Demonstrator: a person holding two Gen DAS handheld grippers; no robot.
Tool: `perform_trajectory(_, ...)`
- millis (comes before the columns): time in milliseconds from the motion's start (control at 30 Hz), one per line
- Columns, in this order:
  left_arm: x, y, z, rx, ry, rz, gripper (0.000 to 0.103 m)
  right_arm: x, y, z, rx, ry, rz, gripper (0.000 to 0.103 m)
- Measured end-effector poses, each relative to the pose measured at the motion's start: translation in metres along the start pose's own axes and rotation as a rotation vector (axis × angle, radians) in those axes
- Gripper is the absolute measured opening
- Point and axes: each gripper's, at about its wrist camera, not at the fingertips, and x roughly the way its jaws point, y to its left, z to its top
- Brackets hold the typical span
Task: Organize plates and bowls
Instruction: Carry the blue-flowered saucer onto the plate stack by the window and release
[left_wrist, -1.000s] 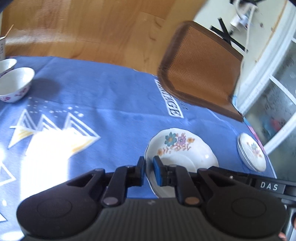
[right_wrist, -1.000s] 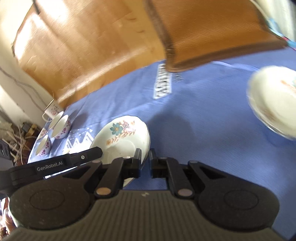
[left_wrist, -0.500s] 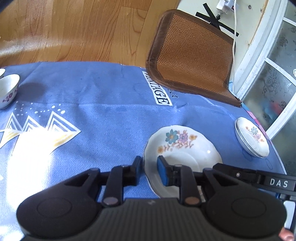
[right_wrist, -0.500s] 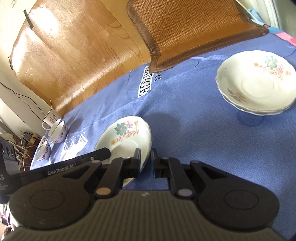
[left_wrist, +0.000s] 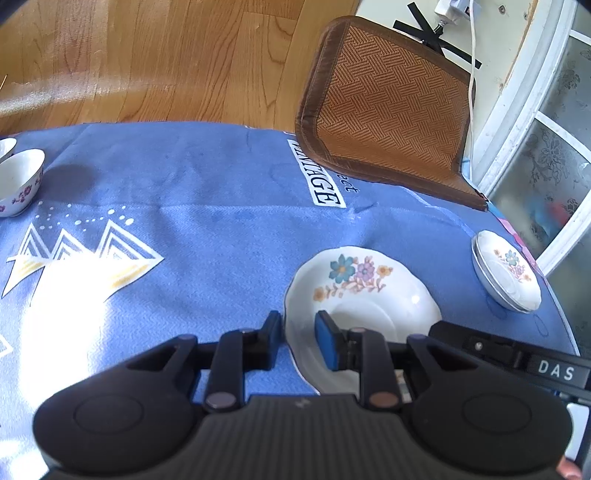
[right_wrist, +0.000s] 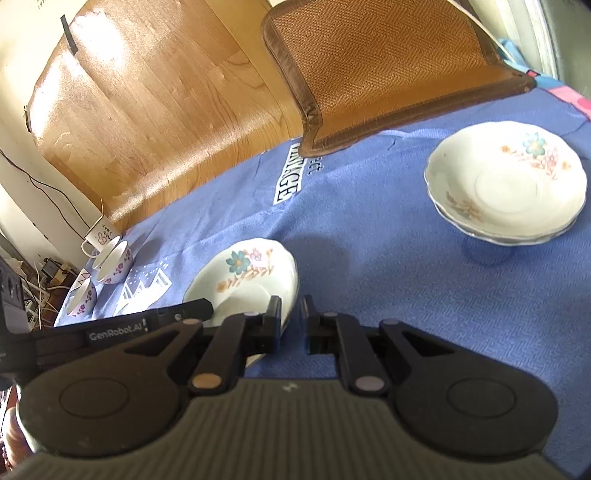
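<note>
A white floral plate (left_wrist: 362, 306) lies on the blue tablecloth (left_wrist: 203, 221). My left gripper (left_wrist: 299, 336) straddles its left rim, jaws slightly apart, and the blue pad (left_wrist: 325, 343) stands clear of the china. In the right wrist view the same plate (right_wrist: 243, 277) sits just left of my right gripper (right_wrist: 291, 321). That gripper is narrowly open, with the plate's right rim against its left finger (right_wrist: 275, 317). A stack of matching plates (right_wrist: 506, 188) rests further right, and shows as the plate stack (left_wrist: 506, 269) in the left wrist view.
Small floral bowls (right_wrist: 114, 258) (right_wrist: 83, 297) and a cup (right_wrist: 98, 232) stand at the table's far left; one bowl (left_wrist: 18, 181) shows in the left wrist view. A chair with a woven brown cushion (left_wrist: 388, 107) butts against the far edge. Wooden floor lies beyond.
Both grippers' jaws have widened a little. The left pads pinched the plate's rim before and now stand off it. The plate stays in the same spot.
</note>
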Motion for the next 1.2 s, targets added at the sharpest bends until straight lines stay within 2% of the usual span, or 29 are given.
perform_trajectory(133,-0.002,-0.004,-0.001,0.023,-0.011,0.021,0.016,0.002,0.002,-0.003,-0.01,0.004,0.0,0.012)
perform_trajectory(300,-0.009,-0.018,0.011,0.038,-0.023,-0.019,0.016,-0.011,-0.002,0.002,0.003,-0.047,-0.017,0.012)
perform_trajectory(533,0.006,-0.08,0.044,0.133,-0.028,-0.112,0.016,-0.051,-0.033,0.02,0.032,-0.172,-0.098,0.012)
perform_trajectory(767,0.049,-0.145,0.061,0.205,0.02,-0.177,0.016,-0.077,-0.081,0.039,0.077,-0.244,-0.21,0.012)
perform_trajectory(933,0.08,-0.172,0.064,0.223,0.068,-0.181,0.016,-0.08,-0.112,0.044,0.128,-0.243,-0.243,0.012)
perform_trajectory(1067,0.086,-0.184,0.064,0.247,0.078,-0.177,0.017,-0.078,-0.124,0.045,0.146,-0.24,-0.257,0.015)
perform_trajectory(1200,0.082,-0.184,0.063,0.268,0.057,-0.161,0.026,-0.081,-0.127,0.045,0.163,-0.288,-0.255,0.017)
